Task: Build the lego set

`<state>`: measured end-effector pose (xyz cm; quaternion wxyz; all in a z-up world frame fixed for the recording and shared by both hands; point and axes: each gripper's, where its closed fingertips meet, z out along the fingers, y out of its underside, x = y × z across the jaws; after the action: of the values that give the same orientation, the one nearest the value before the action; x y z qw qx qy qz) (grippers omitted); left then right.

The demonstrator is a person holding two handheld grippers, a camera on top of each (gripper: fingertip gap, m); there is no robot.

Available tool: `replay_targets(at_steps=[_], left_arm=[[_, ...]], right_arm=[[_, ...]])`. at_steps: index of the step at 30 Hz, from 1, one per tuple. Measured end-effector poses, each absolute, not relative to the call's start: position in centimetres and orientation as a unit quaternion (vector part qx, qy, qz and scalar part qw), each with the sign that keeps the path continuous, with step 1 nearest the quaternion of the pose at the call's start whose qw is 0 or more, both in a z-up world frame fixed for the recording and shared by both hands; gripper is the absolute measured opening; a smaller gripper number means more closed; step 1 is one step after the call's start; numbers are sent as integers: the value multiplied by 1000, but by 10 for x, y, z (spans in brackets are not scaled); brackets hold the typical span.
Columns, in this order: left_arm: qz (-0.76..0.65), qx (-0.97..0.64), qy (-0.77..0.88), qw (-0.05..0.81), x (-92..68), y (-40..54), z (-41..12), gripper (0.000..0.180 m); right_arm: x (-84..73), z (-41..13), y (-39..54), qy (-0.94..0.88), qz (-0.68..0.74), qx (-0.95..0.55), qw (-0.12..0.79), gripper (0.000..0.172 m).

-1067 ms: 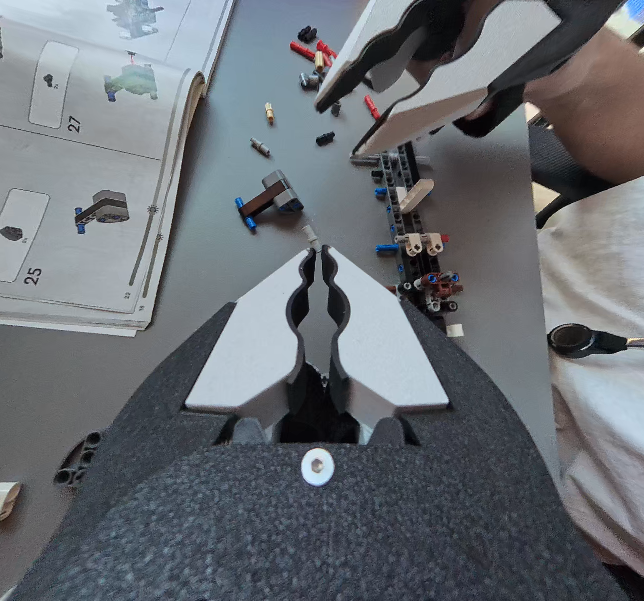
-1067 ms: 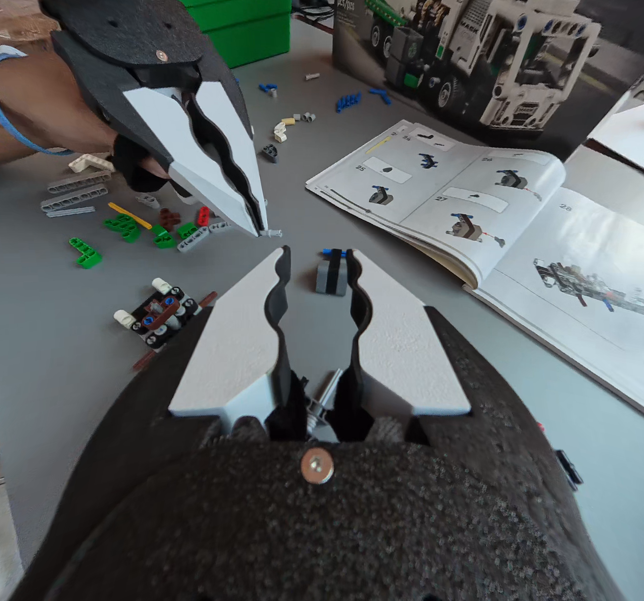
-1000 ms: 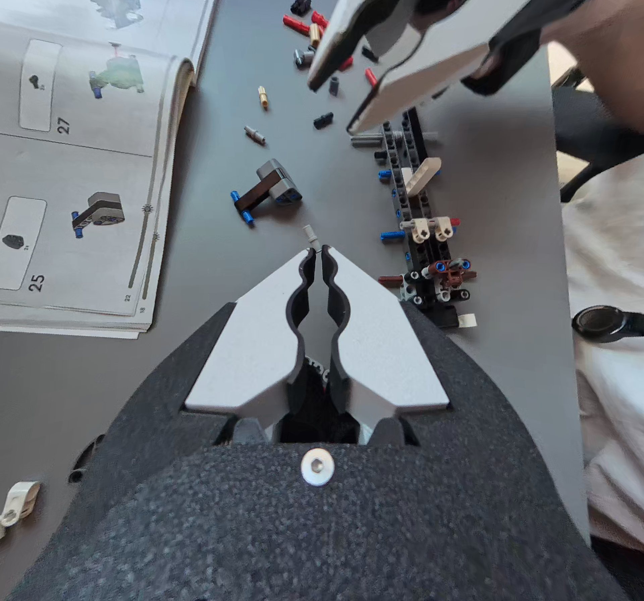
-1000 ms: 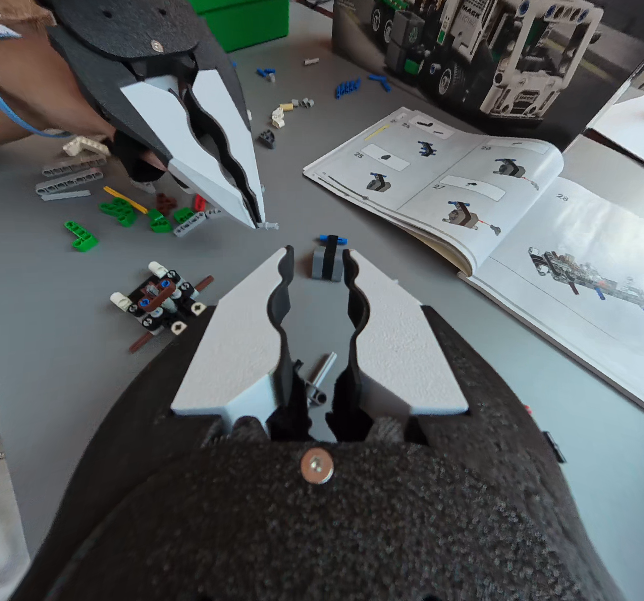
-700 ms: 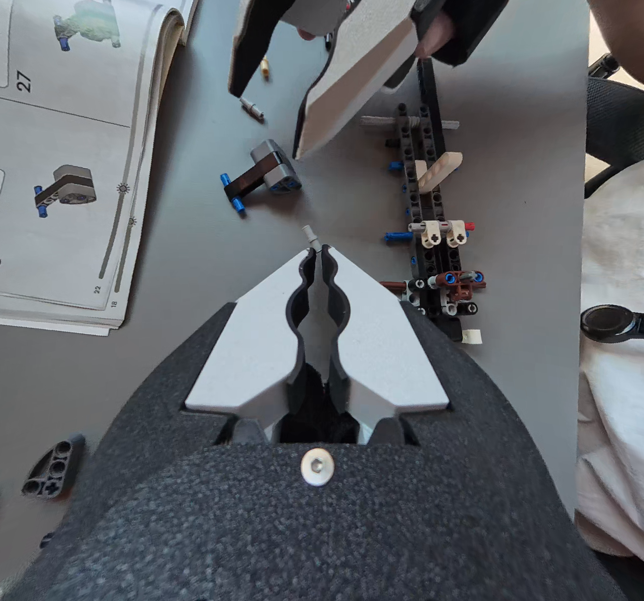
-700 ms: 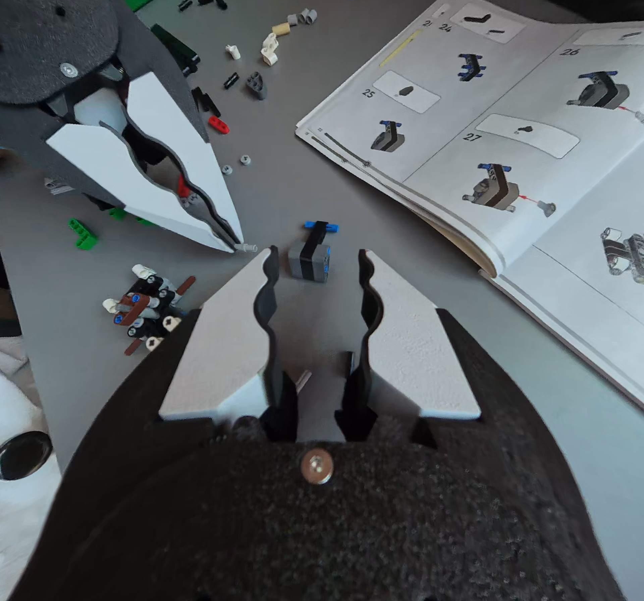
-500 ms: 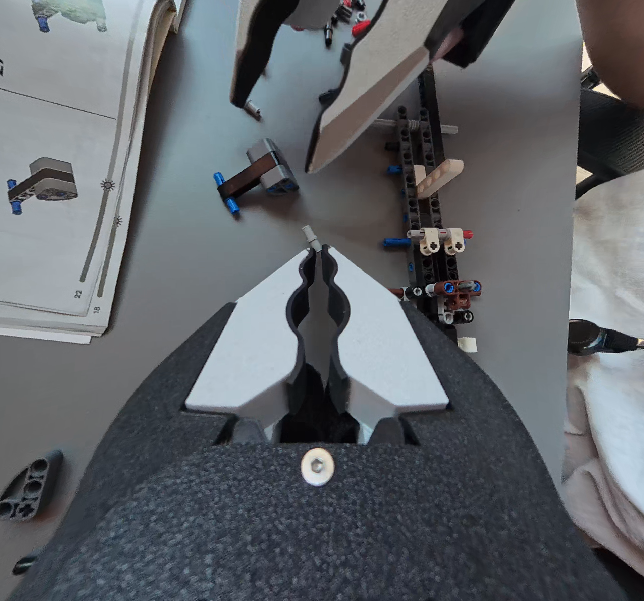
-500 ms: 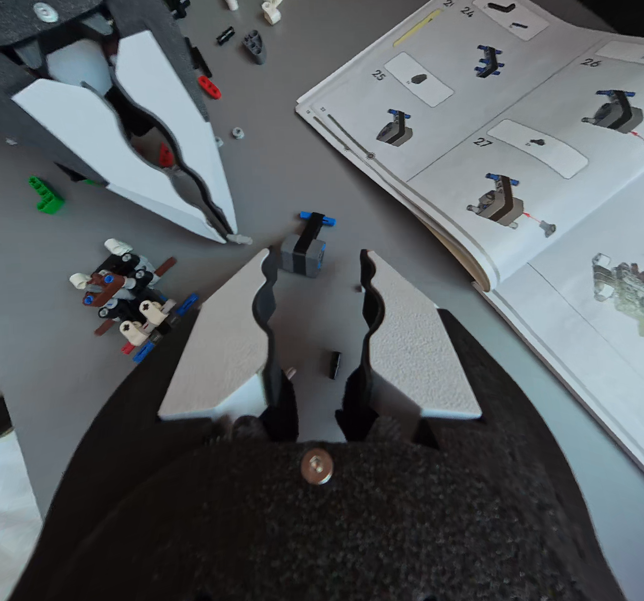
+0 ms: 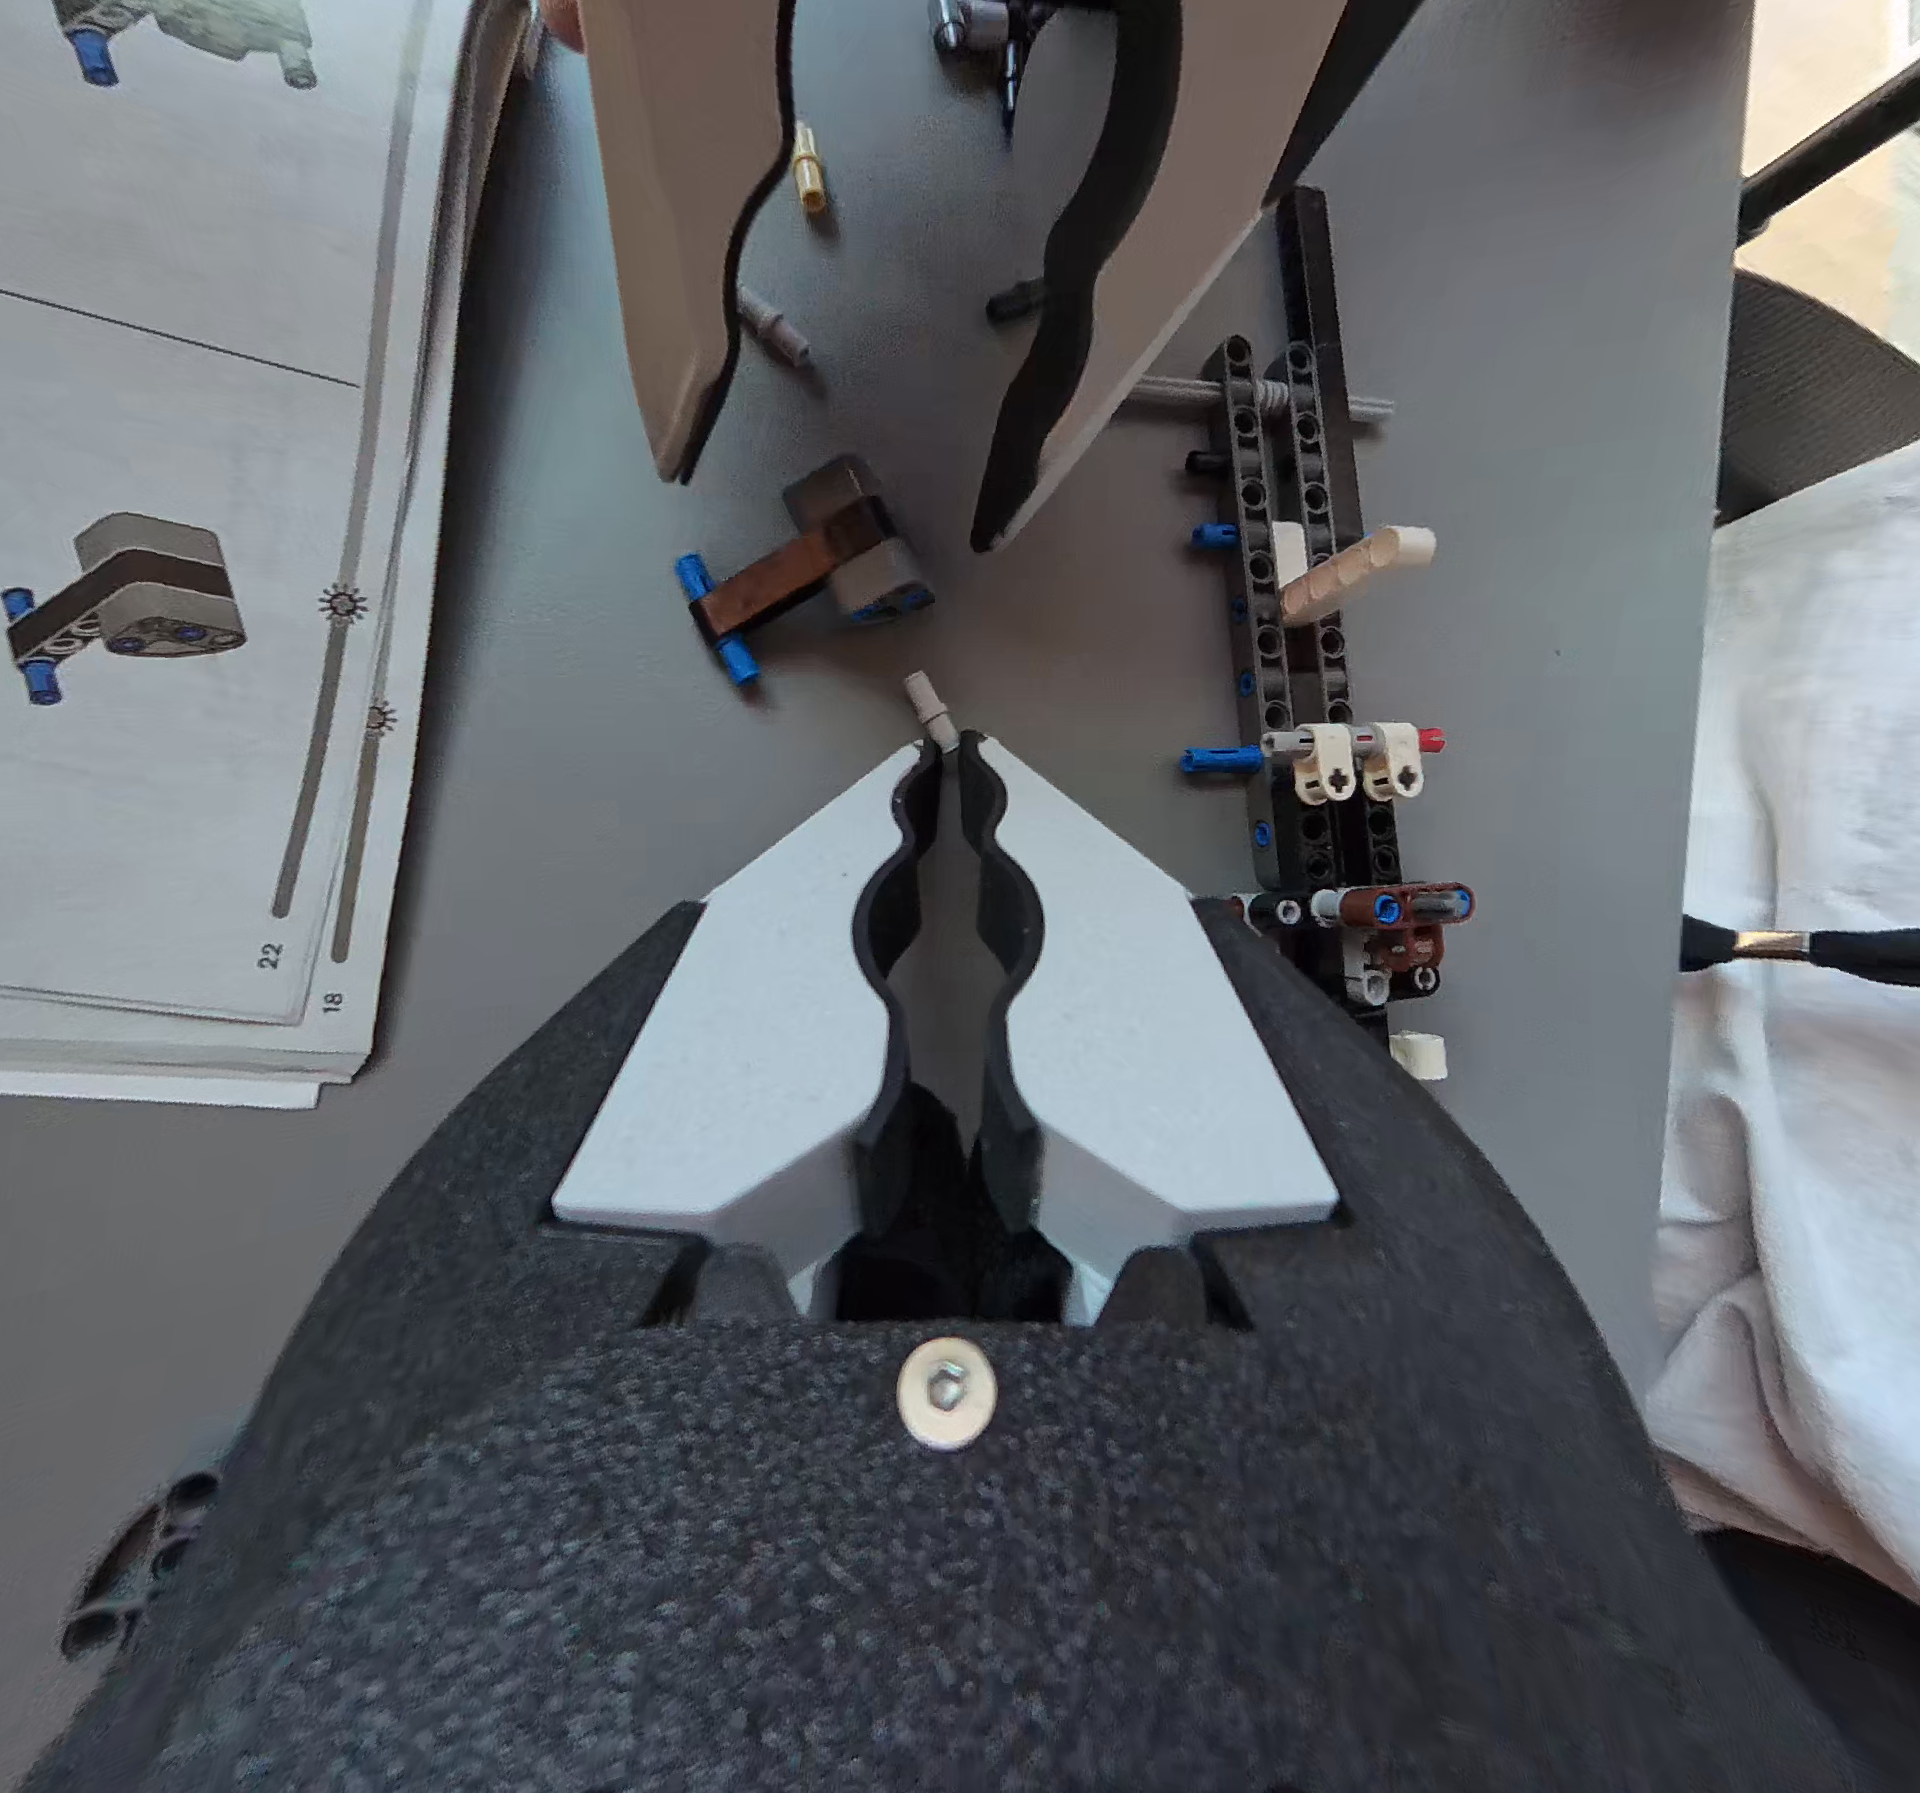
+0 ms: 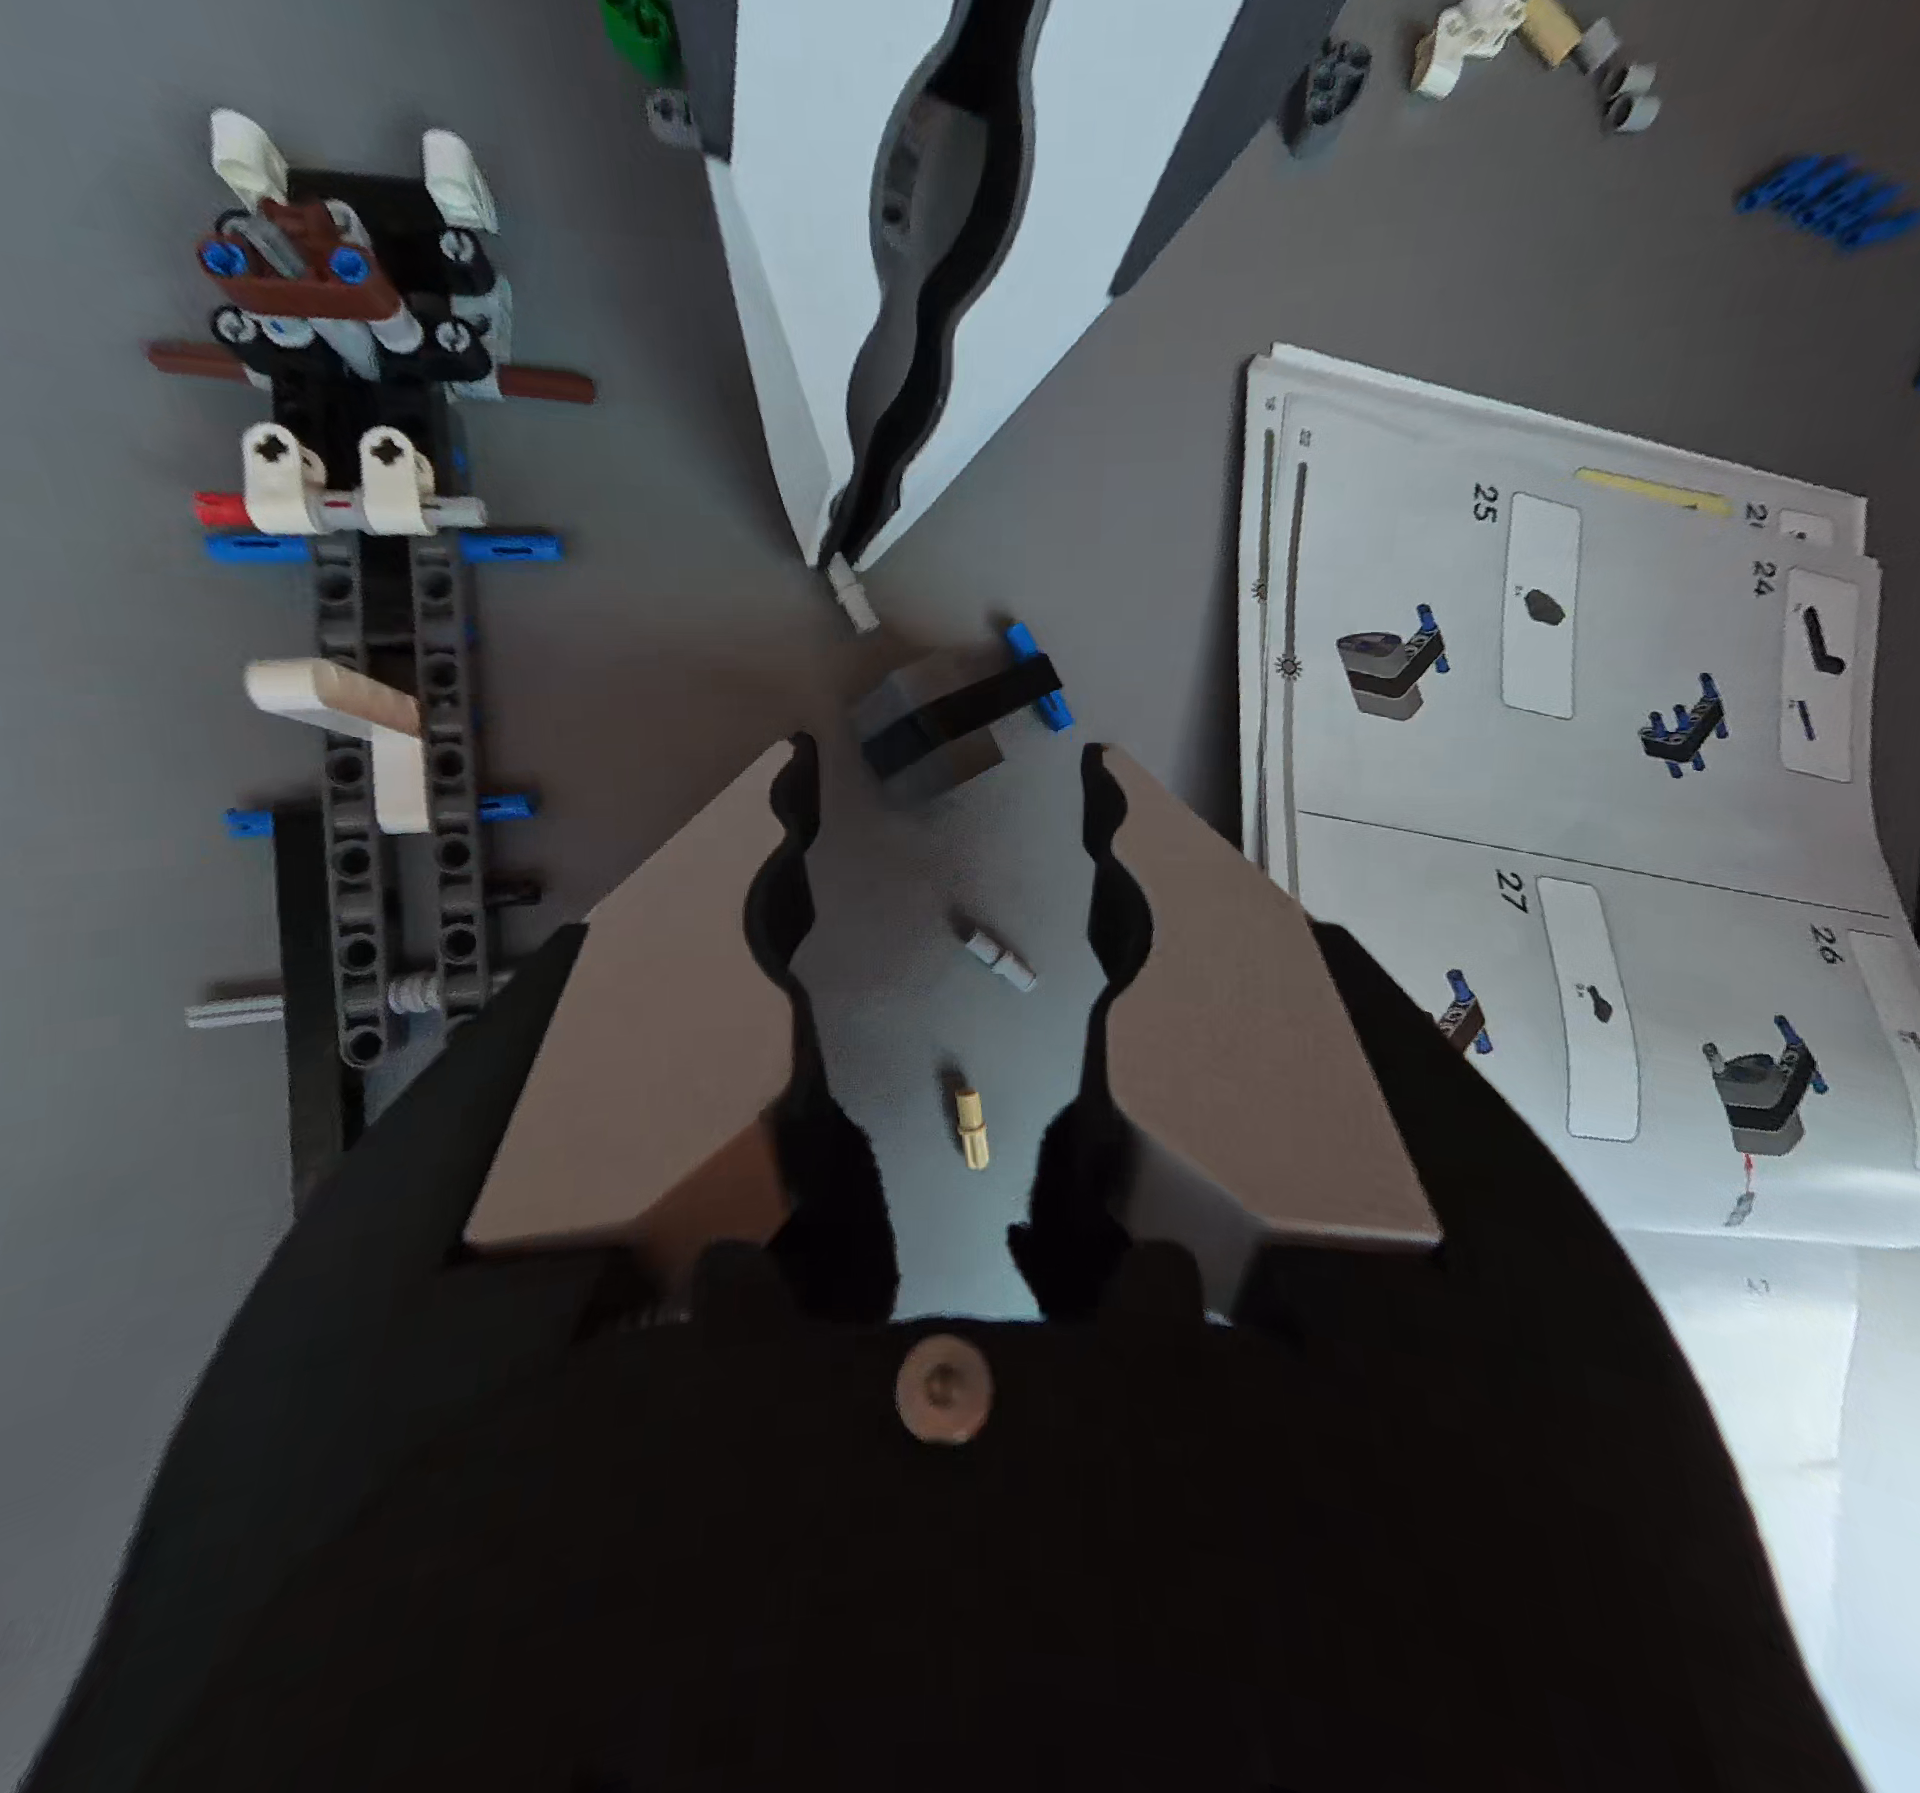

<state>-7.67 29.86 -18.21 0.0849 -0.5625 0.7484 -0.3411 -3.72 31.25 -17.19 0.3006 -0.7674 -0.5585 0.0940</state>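
Jaws: left gripper (image 9: 948, 746) pinches grey pin (image 9: 928, 704); right gripper (image 10: 945, 756) gapes.

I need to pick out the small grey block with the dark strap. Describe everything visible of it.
The block is a small grey plastic brick lying on the grey table. A dark brown-black flat beam crosses it and sticks out to one side, ending in a blue pin set crosswise. Blue shows in its side holes. It lies just beyond the right gripper's open jaws, untouched.

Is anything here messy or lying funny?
Yes: the little grey block with the black arm and blue pin lies tipped on its side, and loose pegs are scattered over the grey table.
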Motion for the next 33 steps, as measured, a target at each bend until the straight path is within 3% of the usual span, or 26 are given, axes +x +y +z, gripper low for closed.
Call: replay_targets(at_steps=[1,4,8,33], left_arm=[[-346,-562,748,74,-77,298,-183,2],[-331,-550,765,55,-80,301,-183,2],[-328,-528,783,35,-77,297,-183,2],[-356,-477,804,2,-70,298,-183,1]], right_arm=[[-36,-175,313,-561,99,-766,299,51],[-43,-178,310,-552,144,-762,307,48],[-44,-180,312,-554,127,-754,330,29],[-45,-182,312,-555,138,-755,321,25]])
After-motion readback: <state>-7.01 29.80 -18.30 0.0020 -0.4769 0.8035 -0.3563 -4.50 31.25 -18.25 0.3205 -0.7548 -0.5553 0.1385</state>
